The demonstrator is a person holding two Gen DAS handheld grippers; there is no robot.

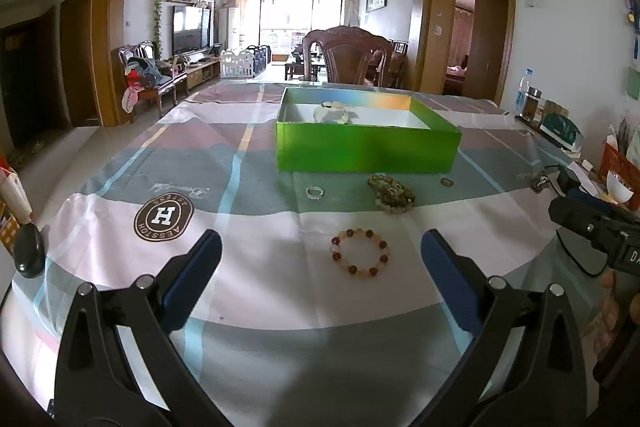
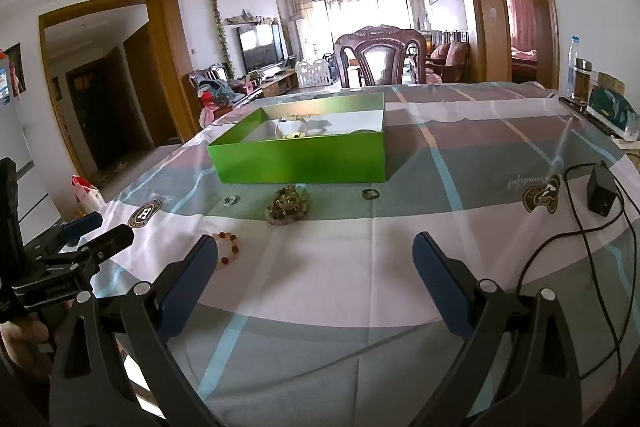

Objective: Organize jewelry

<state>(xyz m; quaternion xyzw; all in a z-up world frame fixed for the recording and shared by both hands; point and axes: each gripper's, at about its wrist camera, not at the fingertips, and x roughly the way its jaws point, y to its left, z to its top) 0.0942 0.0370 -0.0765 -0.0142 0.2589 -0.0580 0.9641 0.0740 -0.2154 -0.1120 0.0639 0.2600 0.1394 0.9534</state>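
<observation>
A red and pale beaded bracelet (image 1: 359,253) (image 2: 228,247) lies on the checked tablecloth, just ahead of my open left gripper (image 1: 320,259). Beyond it sits a heap of olive-brown beads (image 1: 392,191) (image 2: 287,209), with a clear ring (image 1: 314,192) (image 2: 231,200) to its left and a dark ring (image 1: 446,181) (image 2: 370,193) to its right. Behind these stands an open green box (image 1: 368,151) (image 2: 300,159) holding a pale bracelet (image 1: 332,113) (image 2: 290,129). My right gripper (image 2: 316,259) is open and empty above the cloth, right of the beaded bracelet.
A black adapter (image 2: 600,193) with a trailing cable (image 2: 568,239) lies on the right of the table. Bottles and a dark box (image 2: 612,111) stand at the far right edge. A carved wooden chair (image 1: 348,57) faces the far side. A dark oval object (image 1: 29,251) rests at the left edge.
</observation>
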